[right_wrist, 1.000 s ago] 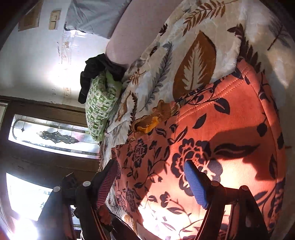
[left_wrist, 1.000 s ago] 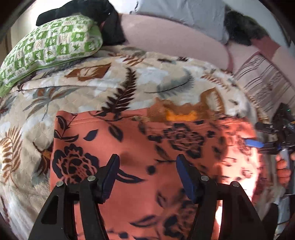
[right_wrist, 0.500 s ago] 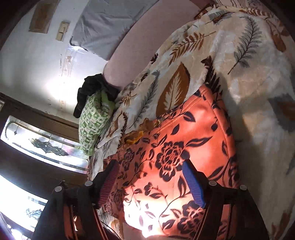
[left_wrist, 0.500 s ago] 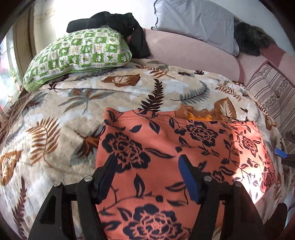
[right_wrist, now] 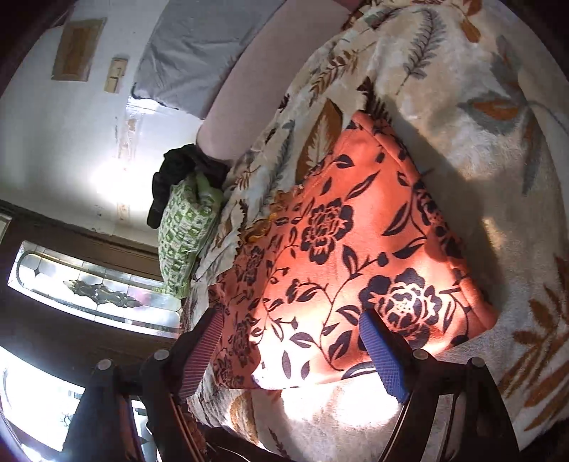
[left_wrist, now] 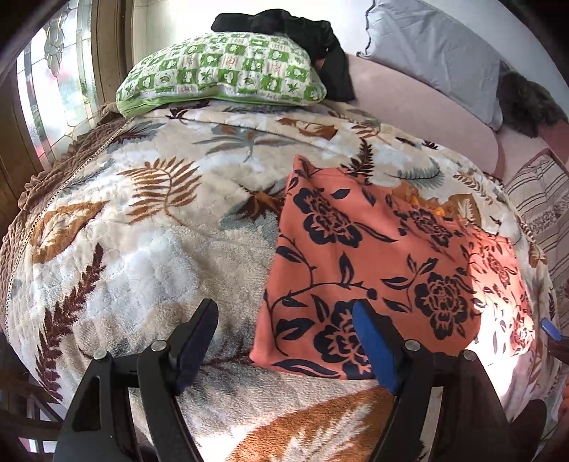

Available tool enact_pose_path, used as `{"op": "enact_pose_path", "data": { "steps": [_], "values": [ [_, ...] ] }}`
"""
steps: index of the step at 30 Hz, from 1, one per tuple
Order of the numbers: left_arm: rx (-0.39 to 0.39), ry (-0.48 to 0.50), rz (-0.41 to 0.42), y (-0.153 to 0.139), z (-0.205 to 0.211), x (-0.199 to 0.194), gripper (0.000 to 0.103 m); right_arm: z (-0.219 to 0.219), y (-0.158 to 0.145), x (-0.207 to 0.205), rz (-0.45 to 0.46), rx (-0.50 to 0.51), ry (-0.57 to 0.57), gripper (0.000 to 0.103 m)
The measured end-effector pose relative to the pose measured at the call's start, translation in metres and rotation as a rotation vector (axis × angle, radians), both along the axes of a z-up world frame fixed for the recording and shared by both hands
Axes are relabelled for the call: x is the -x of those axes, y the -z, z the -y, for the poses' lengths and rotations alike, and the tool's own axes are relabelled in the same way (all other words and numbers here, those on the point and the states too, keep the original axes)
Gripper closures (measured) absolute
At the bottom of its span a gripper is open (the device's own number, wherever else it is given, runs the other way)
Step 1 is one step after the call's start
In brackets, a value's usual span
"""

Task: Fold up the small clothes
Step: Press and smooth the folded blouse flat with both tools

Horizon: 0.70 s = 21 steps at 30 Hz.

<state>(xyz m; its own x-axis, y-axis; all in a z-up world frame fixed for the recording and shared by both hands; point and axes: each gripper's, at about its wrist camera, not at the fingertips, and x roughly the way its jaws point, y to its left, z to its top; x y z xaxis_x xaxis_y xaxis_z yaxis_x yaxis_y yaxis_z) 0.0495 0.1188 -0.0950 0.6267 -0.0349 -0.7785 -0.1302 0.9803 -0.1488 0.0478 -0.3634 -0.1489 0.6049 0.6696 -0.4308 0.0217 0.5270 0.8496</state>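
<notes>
An orange garment with dark navy flowers [left_wrist: 373, 256] lies flat on the leaf-patterned blanket [left_wrist: 149, 241]; it also shows in the right wrist view [right_wrist: 348, 256]. A yellow-orange bit of cloth [left_wrist: 426, 202] peeks out at its far edge. My left gripper [left_wrist: 281, 341] is open and empty, held above the garment's near left corner. My right gripper [right_wrist: 295, 352] is open and empty, held above the garment's near edge. A blue fingertip [left_wrist: 549, 328] of the right gripper shows at the right edge of the left wrist view.
A green-and-white checked pillow [left_wrist: 227, 74] with a black cloth [left_wrist: 295, 26] on it lies at the bed's far side. A grey pillow [left_wrist: 437, 53] leans on the pink headboard [left_wrist: 419, 103]. A striped cloth [left_wrist: 544, 202] lies at right. A glass window [left_wrist: 49, 81] is at left.
Both grippers have pulled back and up from the garment. The left view has swung left, so the garment now sits to the right. Both stay open and empty.
</notes>
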Motion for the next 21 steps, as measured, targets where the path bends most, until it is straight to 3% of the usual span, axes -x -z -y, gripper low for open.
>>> {"op": "enact_pose_path", "data": {
  "steps": [2, 4, 7, 8, 9, 11, 16, 19, 21],
  "values": [
    [0.006, 0.042, 0.019, 0.002, 0.008, 0.003, 0.024, -0.01, -0.002, 0.0, 0.033, -0.026, -0.043, 0.021],
    [-0.023, 0.076, -0.011, 0.016, 0.015, -0.001, 0.024, -0.011, 0.015, -0.004, 0.015, -0.031, -0.051, 0.021],
    [-0.06, 0.047, -0.158, 0.054, 0.014, -0.013, 0.024, 0.011, 0.063, -0.014, -0.172, 0.011, 0.078, 0.022],
    [-0.033, 0.03, -0.158, 0.055, 0.01, -0.009, 0.024, 0.02, 0.068, -0.01, -0.166, -0.081, 0.105, 0.023],
    [-0.005, 0.013, -0.123, 0.05, 0.007, -0.004, 0.024, 0.025, 0.063, -0.007, -0.16, -0.103, 0.117, 0.022],
    [-0.004, 0.004, -0.104, 0.04, 0.008, -0.003, 0.024, 0.023, 0.037, -0.009, -0.093, -0.039, 0.088, 0.021],
    [0.003, 0.096, -0.021, 0.008, 0.038, -0.017, 0.024, -0.006, 0.0, -0.052, -0.004, -0.067, -0.065, 0.021],
    [0.009, 0.158, -0.006, 0.004, 0.063, -0.036, 0.024, -0.026, 0.013, -0.092, -0.058, -0.079, -0.121, 0.021],
    [-0.001, 0.186, -0.025, 0.011, 0.081, -0.054, 0.024, -0.027, 0.033, -0.119, -0.133, -0.037, -0.121, 0.021]
  ]
}}
